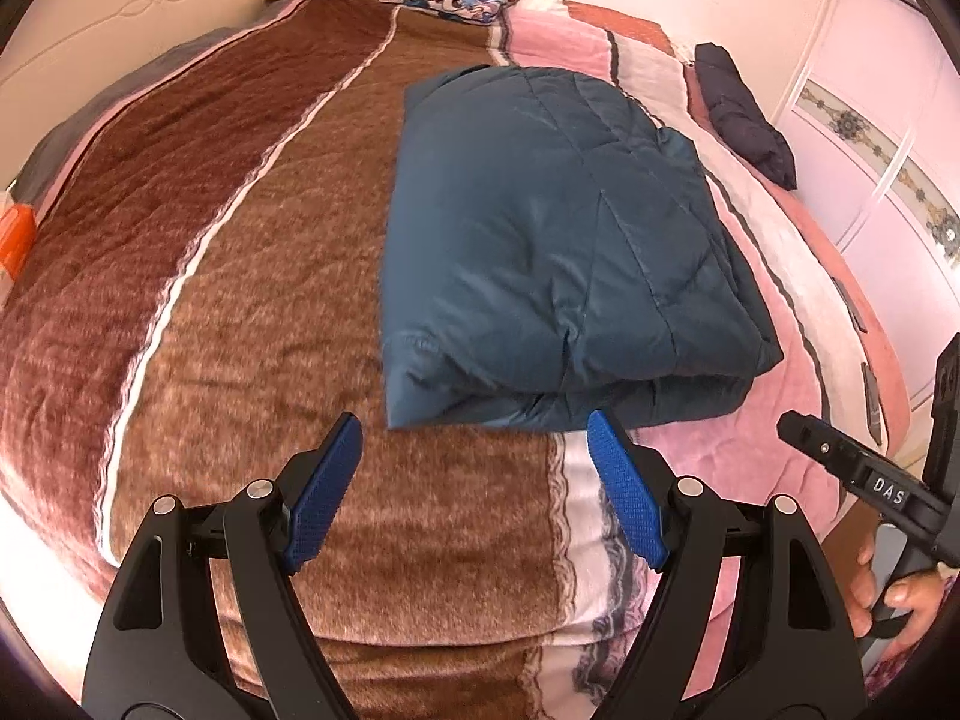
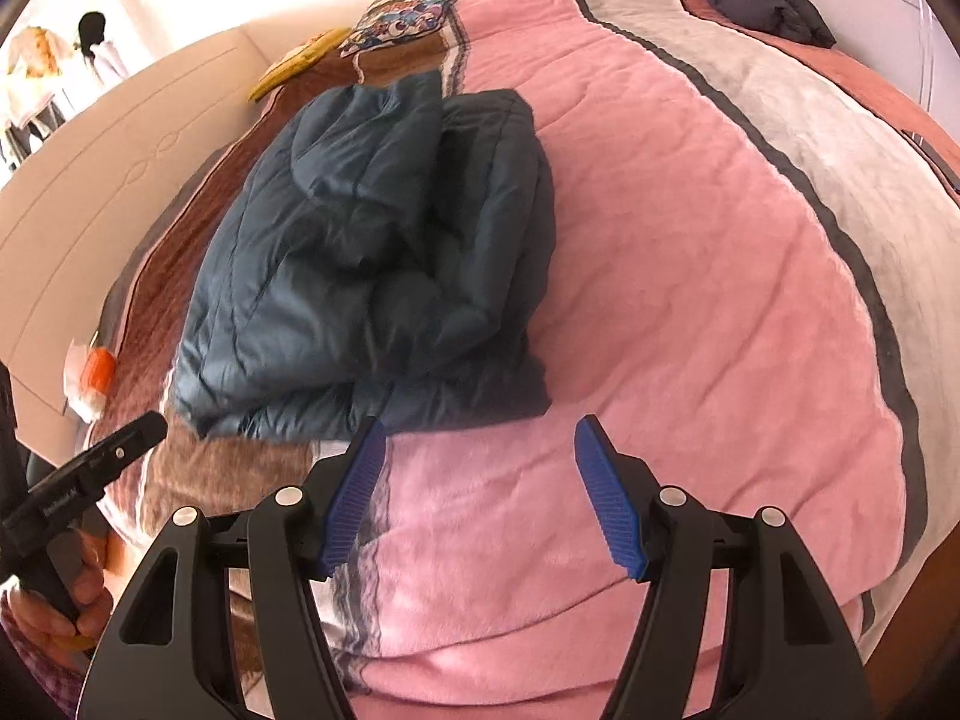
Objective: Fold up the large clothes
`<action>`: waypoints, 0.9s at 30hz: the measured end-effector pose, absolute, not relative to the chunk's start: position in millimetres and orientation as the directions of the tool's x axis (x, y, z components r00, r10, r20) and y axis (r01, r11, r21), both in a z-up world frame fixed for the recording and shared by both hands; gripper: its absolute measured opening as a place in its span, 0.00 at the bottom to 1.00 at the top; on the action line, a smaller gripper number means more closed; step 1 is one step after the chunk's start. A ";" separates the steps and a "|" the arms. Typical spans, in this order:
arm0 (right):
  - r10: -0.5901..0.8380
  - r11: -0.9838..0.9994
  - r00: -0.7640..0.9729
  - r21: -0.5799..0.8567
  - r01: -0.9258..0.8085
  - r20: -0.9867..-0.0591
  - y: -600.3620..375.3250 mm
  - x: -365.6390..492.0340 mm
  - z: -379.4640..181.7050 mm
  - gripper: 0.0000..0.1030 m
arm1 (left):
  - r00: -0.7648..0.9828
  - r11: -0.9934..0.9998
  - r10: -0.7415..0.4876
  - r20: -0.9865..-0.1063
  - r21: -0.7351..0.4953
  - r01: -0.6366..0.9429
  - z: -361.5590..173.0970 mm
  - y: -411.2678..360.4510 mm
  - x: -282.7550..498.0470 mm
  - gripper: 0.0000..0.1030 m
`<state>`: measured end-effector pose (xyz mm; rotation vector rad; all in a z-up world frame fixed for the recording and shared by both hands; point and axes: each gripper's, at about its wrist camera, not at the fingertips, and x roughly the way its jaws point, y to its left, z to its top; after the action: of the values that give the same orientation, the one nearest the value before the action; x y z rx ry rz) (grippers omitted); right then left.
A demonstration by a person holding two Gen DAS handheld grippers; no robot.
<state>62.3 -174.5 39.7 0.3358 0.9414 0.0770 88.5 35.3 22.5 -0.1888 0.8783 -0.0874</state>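
Teal quilted jacket (image 1: 552, 252) folded on striped blanket (image 1: 252, 312), left gripper (image 1: 474, 438) and right gripper (image 2: 477, 441) spread, empty

- A teal-blue quilted puffer jacket (image 1: 558, 240) is lying folded into a thick, roughly rectangular bundle on the bed's striped blanket (image 1: 252, 324).
- It is sitting across the brown and pink stripes, its nearer edge showing stacked layers.
- From the right wrist view, the jacket (image 2: 366, 264) is bulging unevenly, with a puffed fold resting on top and darker layers showing along its right side.
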 end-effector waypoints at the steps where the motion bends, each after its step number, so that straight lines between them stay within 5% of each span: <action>1: 0.207 0.948 0.588 0.309 0.077 -0.782 -171.4 59.9 39.8 0.63 | 0.636 0.980 -0.149 -0.757 -0.198 -0.007 21.8 35.2 86.0 0.75; 27: 0.130 0.986 0.595 0.165 0.005 -0.793 -112.4 27.4 44.7 0.63 | 0.640 0.995 -0.070 -0.765 -0.101 -0.013 14.9 1.2 44.5 0.75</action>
<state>27.4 -112.4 44.7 0.1559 0.9321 0.0729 44.5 1.2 14.9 -0.1006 0.8761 -0.0323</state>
